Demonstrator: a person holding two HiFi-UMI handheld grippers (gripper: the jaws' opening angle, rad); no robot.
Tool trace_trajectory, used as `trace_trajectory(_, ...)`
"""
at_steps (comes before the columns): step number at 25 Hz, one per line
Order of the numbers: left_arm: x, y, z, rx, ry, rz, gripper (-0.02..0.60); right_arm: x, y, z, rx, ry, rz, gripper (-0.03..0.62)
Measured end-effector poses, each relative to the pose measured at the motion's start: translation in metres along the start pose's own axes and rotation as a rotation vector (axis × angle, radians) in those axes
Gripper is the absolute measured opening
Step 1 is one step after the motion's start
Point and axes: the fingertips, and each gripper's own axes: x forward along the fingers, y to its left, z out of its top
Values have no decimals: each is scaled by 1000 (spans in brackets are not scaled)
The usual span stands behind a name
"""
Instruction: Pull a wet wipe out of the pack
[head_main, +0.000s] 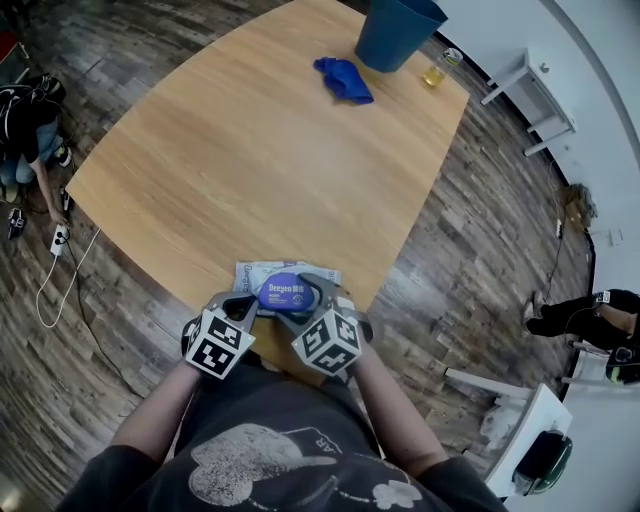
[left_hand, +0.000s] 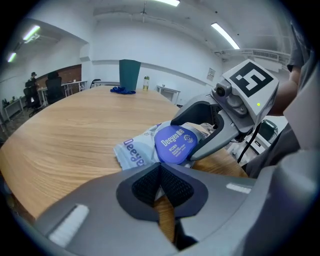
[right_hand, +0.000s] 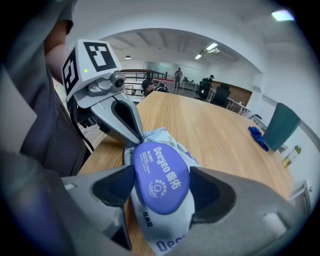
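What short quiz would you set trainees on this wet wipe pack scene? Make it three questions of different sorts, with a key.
1. True or false: the right tool's jaws stand apart, one on either side of the purple lid of the wet wipe pack.
2. What lies beside the teal bin at the table's far end? A) a blue cloth B) a red cup C) a book
3. Fill in: the left tool's jaws are ____ (open or shut).

Key: 1 true; 2 A; 3 shut.
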Motion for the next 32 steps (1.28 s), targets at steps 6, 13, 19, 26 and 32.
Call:
trace_trajectory(6,6,1,-1,5,22,-5,18,5,-2,-1,-56,-10,27,327)
trace_trajectory(13,4,4,-3,-4,5,36,18,8,-1,1,3,11,113,327)
trace_trajectory(19,4,6,-2,-4,6,44,17,10,-3,3,41,15,182,324)
trace_trajectory(26,3,5,-3,-44,14,27,18,8,-4,4,92,28,251,319)
trace_trajectory(32,4,6,-2,-50,17,30,17,6,-7,5,136,20,307,316)
